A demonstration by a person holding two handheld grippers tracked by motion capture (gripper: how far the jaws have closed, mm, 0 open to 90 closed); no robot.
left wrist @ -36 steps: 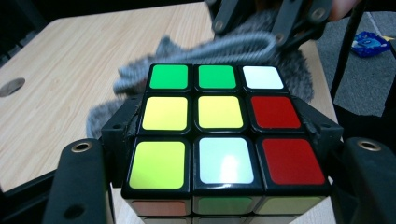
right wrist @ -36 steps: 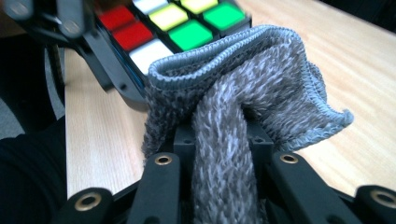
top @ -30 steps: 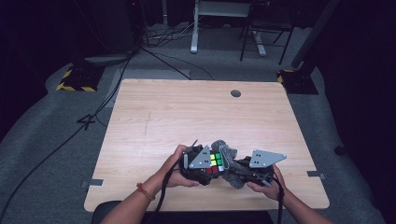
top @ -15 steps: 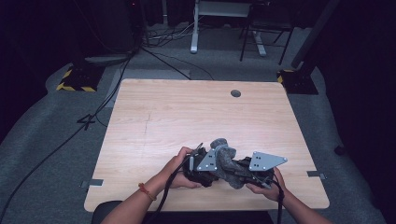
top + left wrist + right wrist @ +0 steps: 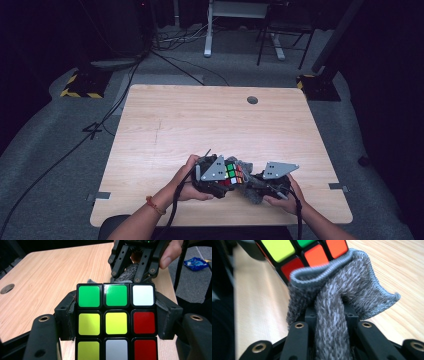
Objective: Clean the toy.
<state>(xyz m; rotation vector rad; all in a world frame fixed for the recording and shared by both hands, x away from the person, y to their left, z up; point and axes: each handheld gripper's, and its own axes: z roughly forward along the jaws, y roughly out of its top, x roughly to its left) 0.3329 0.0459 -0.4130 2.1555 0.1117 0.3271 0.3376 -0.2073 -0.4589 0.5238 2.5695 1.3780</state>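
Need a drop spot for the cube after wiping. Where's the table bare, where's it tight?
Bare: the table from its far edge with the round hole down to the hands, plus both side strips. Crowded: near edge centre, where left gripper clamps the cube and right gripper pinches the grey cloth against it.

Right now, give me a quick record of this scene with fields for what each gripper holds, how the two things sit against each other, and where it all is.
left gripper: shut on the puzzle cube, jaws against two opposite sides
right gripper: shut on the grey cloth, bunched between its jaws
contact: cloth pressed against the cube
cube face in left gripper view: green, green, white on top; yellow, yellow, red in the middle
place: near edge of the wooden table, between both hands
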